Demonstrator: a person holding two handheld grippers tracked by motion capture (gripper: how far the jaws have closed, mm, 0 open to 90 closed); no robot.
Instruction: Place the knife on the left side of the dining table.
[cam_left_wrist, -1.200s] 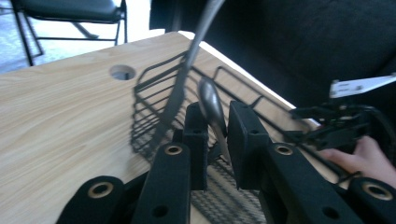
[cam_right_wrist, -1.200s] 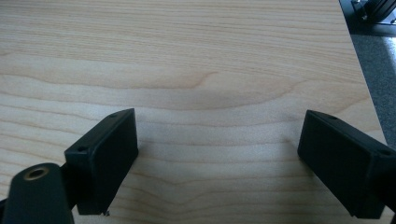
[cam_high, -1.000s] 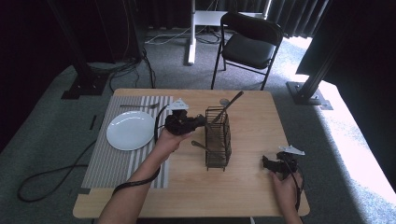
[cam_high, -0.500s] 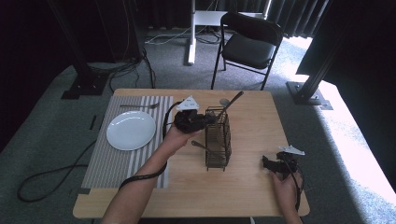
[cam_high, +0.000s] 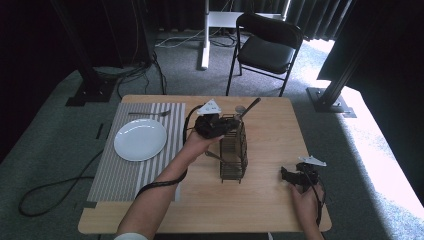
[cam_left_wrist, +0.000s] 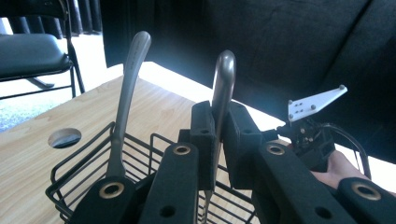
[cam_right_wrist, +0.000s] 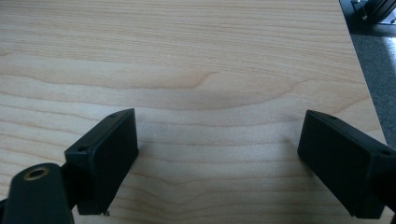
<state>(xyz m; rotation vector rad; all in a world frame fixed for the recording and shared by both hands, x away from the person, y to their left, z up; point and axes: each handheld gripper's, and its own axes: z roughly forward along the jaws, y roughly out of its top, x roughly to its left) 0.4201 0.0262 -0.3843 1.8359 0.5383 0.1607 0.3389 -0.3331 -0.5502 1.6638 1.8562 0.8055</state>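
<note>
Utensil (cam_left_wrist: 222, 93) sits clamped between your left gripper's (cam_left_wrist: 215, 135) pads, handle end up, its lower part down inside the wire basket (cam_left_wrist: 84, 172). A second utensil (cam_left_wrist: 127, 98) stands beside it in the same basket, leaning against the rim. From the high view, your left gripper (cam_high: 212, 125) is at the basket's (cam_high: 233, 155) far end, near the table (cam_high: 270, 200) middle, between the plate (cam_high: 140, 139) on the striped mat (cam_high: 115, 175) and the bare wood to the right. A fork (cam_high: 149, 113) lies on the mat beyond the plate. Your right gripper (cam_right_wrist: 217, 154) has its jaws spread wide, nothing between them, low over bare wood near the table's right edge (cam_high: 300, 175).
</note>
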